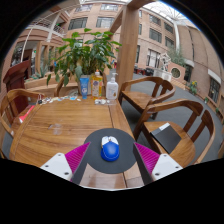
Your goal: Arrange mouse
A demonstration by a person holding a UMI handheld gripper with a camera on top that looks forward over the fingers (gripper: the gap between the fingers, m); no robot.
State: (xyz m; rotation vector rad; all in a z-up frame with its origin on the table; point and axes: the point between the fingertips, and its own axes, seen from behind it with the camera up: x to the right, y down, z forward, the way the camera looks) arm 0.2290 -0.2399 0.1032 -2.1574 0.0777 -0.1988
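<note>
A blue mouse (110,150) with a white front lies on a round dark mouse pad (94,166) at the near edge of the wooden table (60,125). My gripper (111,152) is open. The mouse stands between its two fingers, with a clear gap at each side. The magenta pads (76,156) flank the mouse pad left and right without touching the mouse.
At the far end of the table stand a leafy potted plant (85,55) and a few bottles (97,85). Wooden chairs stand to the right (170,115) and left (14,108). A wooden post (128,45) rises behind the table.
</note>
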